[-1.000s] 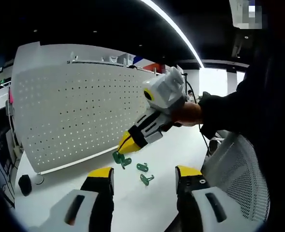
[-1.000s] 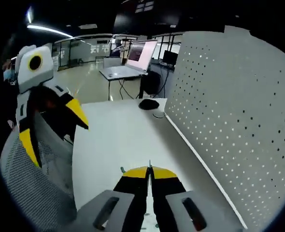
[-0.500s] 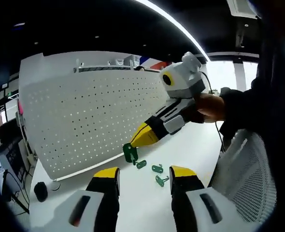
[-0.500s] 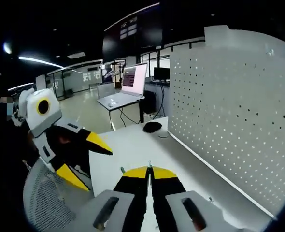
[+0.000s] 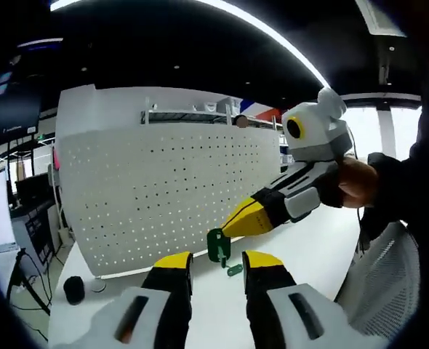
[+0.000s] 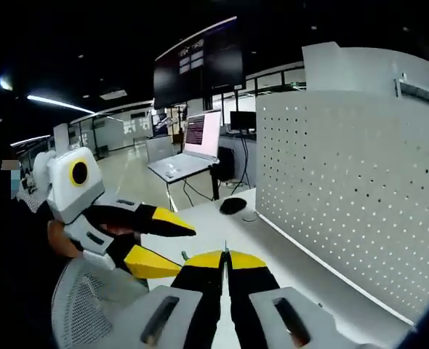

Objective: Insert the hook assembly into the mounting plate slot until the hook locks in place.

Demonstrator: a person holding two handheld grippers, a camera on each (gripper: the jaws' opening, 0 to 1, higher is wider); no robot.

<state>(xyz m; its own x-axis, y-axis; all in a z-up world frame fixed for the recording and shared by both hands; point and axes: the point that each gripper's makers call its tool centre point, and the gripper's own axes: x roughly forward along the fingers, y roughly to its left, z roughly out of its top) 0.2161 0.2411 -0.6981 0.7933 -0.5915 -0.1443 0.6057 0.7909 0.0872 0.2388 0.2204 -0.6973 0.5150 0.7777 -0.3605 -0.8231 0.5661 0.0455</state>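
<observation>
Lifted clear of the table since a second ago, the green hook assembly now hangs in the air, pinched at the tip of the right tongs, where earlier it lay among the other green pieces on the white table. In the left gripper view, the left tongs rise from the bottom edge with their yellow-tipped jaws apart and nothing between them, and the held hook shows just above that gap. One more small green hook piece lies on the table just behind and below the held one. The right tongs reach in from the right, gripped by a person's hand, with a dark sleeve behind it. In the right gripper view, the right tongs show their yellow tips pressed together, and the left tongs come in from the left with their jaws spread. Beyond the tongs stands the white perforated mounting plate, upright on the table, its face dotted with rows of holes. A dark mouse rests on the table near its left end. Farther off, a laptop sits open on a separate desk.
</observation>
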